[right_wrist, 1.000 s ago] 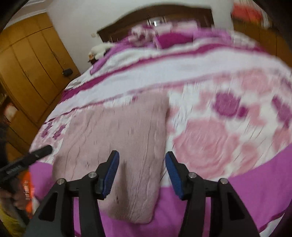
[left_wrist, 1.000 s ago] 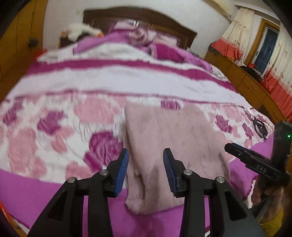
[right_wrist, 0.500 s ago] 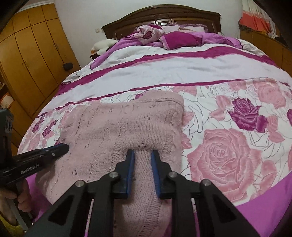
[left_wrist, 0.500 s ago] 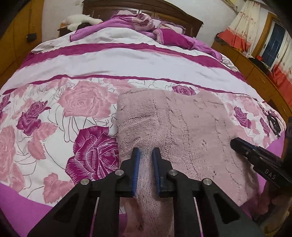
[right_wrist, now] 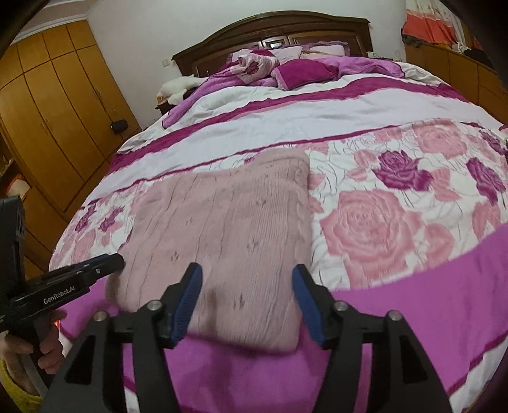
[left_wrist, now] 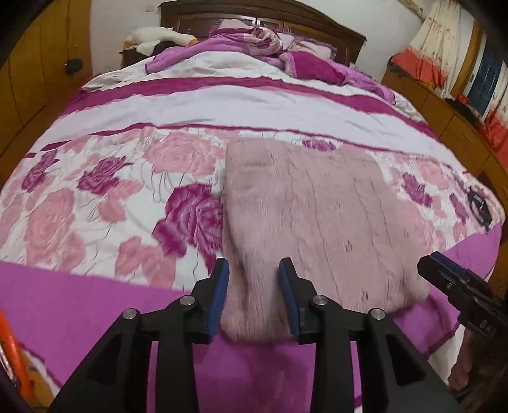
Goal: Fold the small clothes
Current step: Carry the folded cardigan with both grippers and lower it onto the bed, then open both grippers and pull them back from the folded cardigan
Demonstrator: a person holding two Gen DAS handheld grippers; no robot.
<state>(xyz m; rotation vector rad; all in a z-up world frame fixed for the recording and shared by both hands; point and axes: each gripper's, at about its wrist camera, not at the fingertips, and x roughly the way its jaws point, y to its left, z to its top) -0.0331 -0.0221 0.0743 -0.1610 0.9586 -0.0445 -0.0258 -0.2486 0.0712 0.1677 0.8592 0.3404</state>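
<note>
On the near part of a wide bed, a folded, dusty-pink knitted garment (left_wrist: 317, 222) is laid flat on a rose-printed white and magenta quilt (left_wrist: 95, 203), its near edge overhanging the plain magenta border (right_wrist: 428, 301). Beyond it, crumpled purple bedding and pillows (right_wrist: 295, 70) are piled against a dark wooden headboard (right_wrist: 273, 28), with a white soft toy (left_wrist: 155, 36) at one side. Orange wooden wardrobe doors (right_wrist: 54, 104) stand close along one side of the bed, a low wooden cabinet (left_wrist: 444, 124) and red-patterned curtains (left_wrist: 438, 41) along the other. Broad bare quilt is left around the garment. The left gripper (left_wrist: 254, 295) is seen with jaws opening, the garment's near left corner between them, unpinched. The right gripper (right_wrist: 247, 301) is likewise opening, spread astride the near right corner without pressing it.
</note>
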